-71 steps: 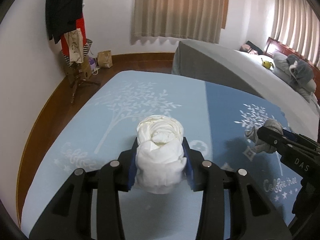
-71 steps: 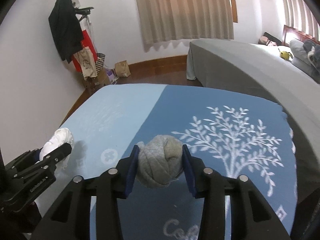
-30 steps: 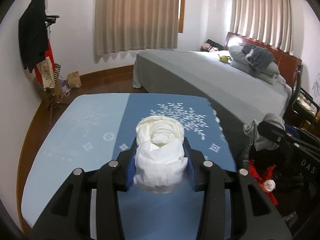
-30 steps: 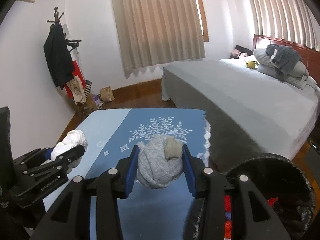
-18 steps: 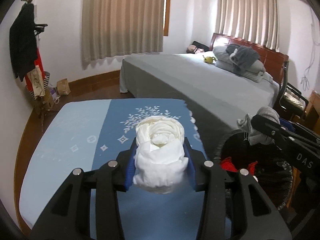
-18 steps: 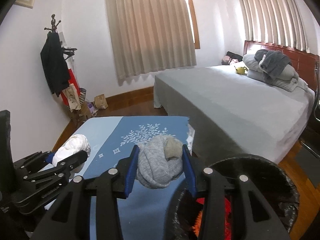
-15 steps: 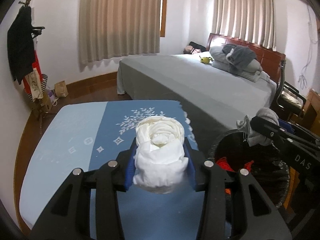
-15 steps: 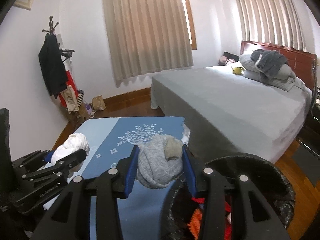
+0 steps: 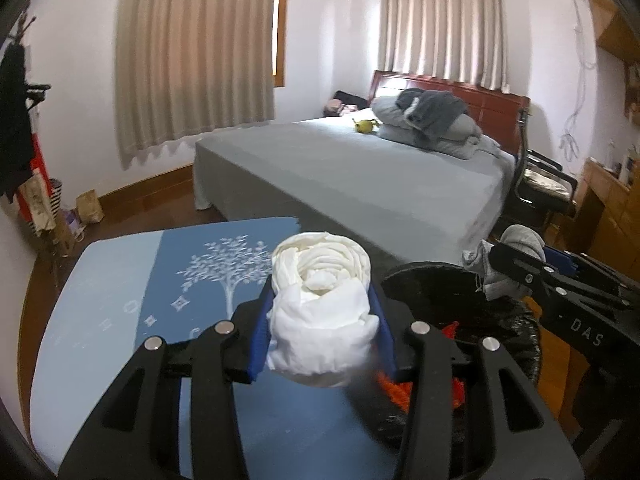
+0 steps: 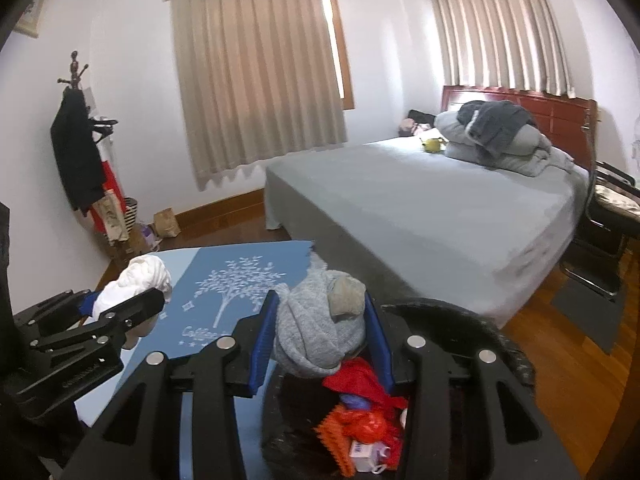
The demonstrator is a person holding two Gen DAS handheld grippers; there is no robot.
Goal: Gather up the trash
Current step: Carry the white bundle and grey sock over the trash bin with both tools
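Observation:
My left gripper (image 9: 322,320) is shut on a rolled white cloth bundle (image 9: 320,300) and holds it over the right edge of the blue tree-print tablecloth (image 9: 132,288), beside the rim of the black-lined trash bin (image 9: 432,276). My right gripper (image 10: 320,336) is shut on a balled grey sock bundle (image 10: 312,324), held directly above the trash bin (image 10: 464,316). Red and orange trash (image 10: 360,412) lies inside the bin. In the right wrist view the left gripper (image 10: 148,304) and its white bundle (image 10: 140,280) are at the lower left.
A large grey bed (image 10: 420,208) with piled bedding stands behind the bin. A coat rack (image 10: 80,152) with bags is at the far left wall. A black chair (image 10: 608,216) stands on the wooden floor at right.
Both grippers have swung right from over the table toward the trash bin, each still holding its bundle. The bin has come into view beneath them.

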